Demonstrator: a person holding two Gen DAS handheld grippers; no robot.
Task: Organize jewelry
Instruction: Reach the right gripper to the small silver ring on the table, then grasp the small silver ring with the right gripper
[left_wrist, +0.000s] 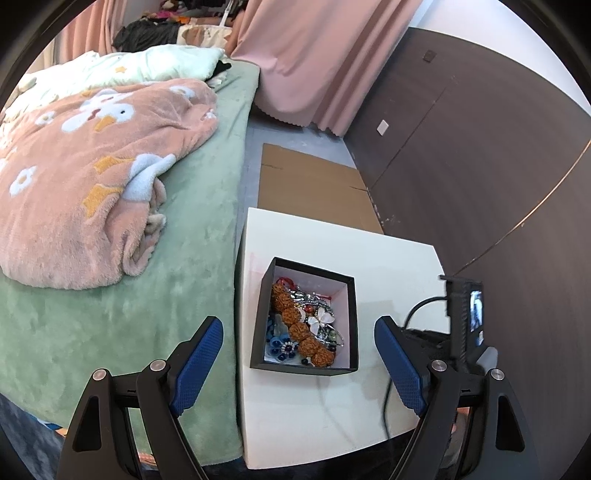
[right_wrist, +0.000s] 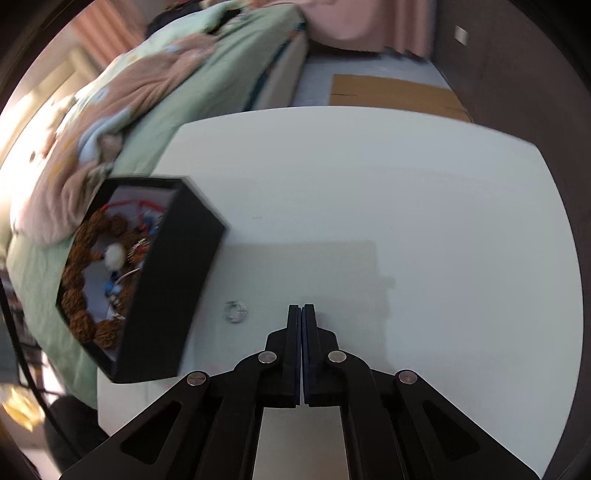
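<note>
A black jewelry box (left_wrist: 352, 317) (right_wrist: 173, 280) stands on a white table (left_wrist: 388, 266) (right_wrist: 369, 184). It holds a brown bead bracelet (left_wrist: 299, 325) (right_wrist: 77, 284), a white butterfly brooch (left_wrist: 320, 320) and blue flower pieces (left_wrist: 282, 347). My left gripper (left_wrist: 301, 332) hovers above the box, open, its blue pads on either side of it. My right gripper (right_wrist: 302, 307) is shut with nothing between its pads, just above the bare tabletop. A small silver ring (right_wrist: 235, 311) lies on the table to the left of its tips, beside the box.
A bed with a green cover (left_wrist: 184, 258) and a pink floral blanket (left_wrist: 92, 177) borders the table's left side. Flat cardboard (left_wrist: 314, 184) lies on the floor beyond. A dark wall (left_wrist: 480, 166) stands on the right. The other gripper's camera and cable (left_wrist: 465, 314) sit right of the box.
</note>
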